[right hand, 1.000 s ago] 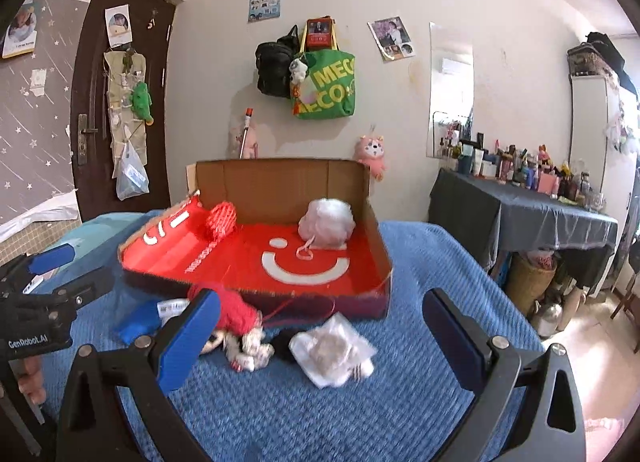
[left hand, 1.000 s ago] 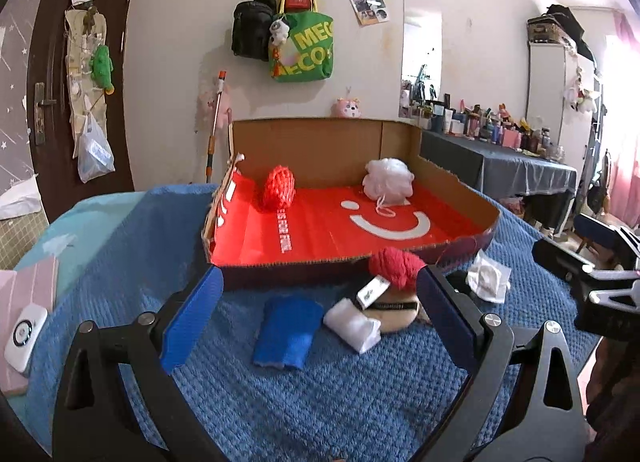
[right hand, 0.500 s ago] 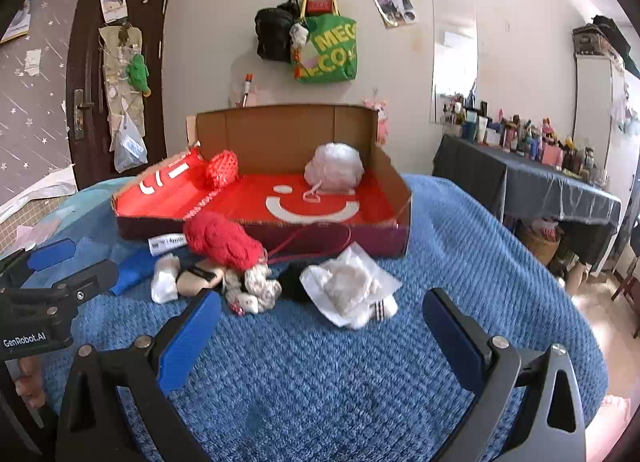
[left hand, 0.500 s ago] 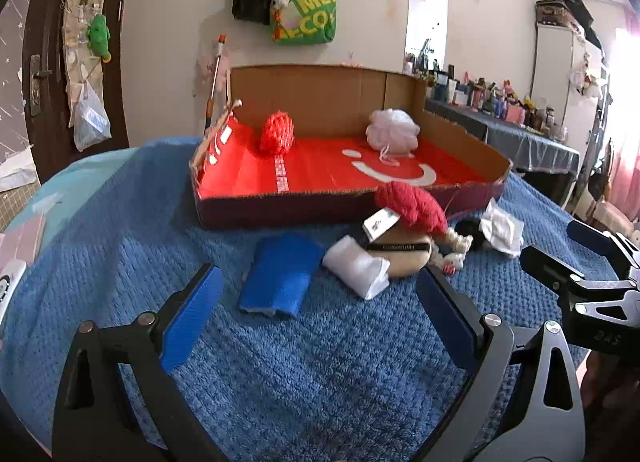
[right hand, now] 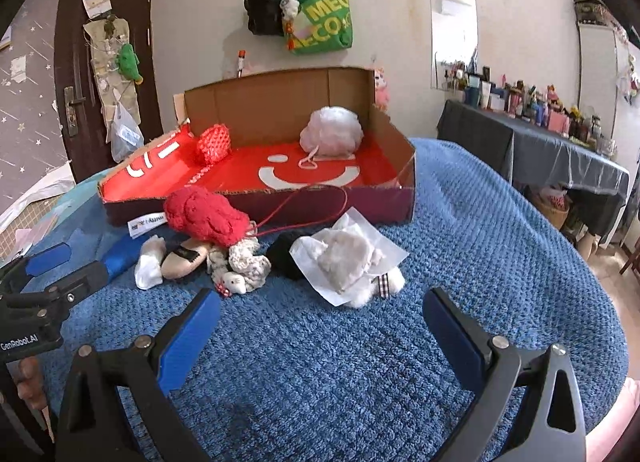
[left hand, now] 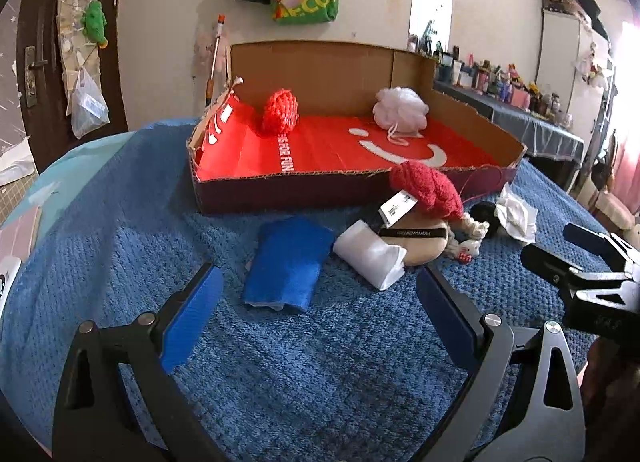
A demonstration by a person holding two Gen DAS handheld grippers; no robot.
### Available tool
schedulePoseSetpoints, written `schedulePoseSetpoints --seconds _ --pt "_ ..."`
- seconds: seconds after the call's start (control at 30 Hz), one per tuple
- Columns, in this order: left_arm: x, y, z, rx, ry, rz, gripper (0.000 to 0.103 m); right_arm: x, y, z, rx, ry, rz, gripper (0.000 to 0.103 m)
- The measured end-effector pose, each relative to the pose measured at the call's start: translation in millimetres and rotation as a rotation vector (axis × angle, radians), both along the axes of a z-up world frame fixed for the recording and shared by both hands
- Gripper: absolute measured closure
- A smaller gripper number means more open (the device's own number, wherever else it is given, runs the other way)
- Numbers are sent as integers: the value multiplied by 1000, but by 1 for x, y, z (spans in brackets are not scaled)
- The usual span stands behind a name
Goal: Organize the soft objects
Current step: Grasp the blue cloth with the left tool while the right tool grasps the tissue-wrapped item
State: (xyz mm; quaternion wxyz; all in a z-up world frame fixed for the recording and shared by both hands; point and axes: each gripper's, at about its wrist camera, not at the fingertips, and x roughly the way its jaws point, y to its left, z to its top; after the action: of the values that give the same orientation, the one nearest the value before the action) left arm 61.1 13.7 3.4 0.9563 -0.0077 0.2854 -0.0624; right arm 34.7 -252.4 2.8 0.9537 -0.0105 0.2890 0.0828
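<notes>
**Soft pile waits in front of the red box**

The folded blue terry cloth [left hand: 289, 262] lies on the blue knitted blanket [left hand: 120, 222], just before the front wall of the shallow cardboard box with the red smiley floor [left hand: 280, 190]. It looks light, limp and grippy; I judge a pinch across its folded middle safest, since an edge would unroll. Right of it, touching, lie a white rolled cloth [left hand: 370, 254] and a red crocheted hat [left hand: 426, 190]. Left gripper [left hand: 316, 314] gapes wide, empty, short of the cloth. Right gripper [right hand: 320, 326] likewise spread, holding nothing, near a crumpled white tissue bundle [right hand: 346, 258].
</notes>
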Motion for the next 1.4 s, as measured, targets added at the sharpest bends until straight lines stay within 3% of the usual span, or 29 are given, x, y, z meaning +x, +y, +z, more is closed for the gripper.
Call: schedulePoseSetpoints --seconds 0.27,0.67,0.87,0.97,1.17,1.4 --pt "20 1 -2 96 81 6 4 23 -9 -3 21 91 18 0" --pt "50 19 -7 90 186 -23 6 55 -14 3 -47 160 60 2" --pt "61 19 -11 122 212 -52 14 66 -10 -1 -71 197 90 9" --pt "66 19 -14 128 228 -62 23 71 -10 -2 -72 214 100 14" --pt "76 19 -18 112 261 -98 29 78 -14 -3 -28 243 113 25" --pt "79 19 -17 100 265 -124 52 77 -14 0 -18 222 129 37"
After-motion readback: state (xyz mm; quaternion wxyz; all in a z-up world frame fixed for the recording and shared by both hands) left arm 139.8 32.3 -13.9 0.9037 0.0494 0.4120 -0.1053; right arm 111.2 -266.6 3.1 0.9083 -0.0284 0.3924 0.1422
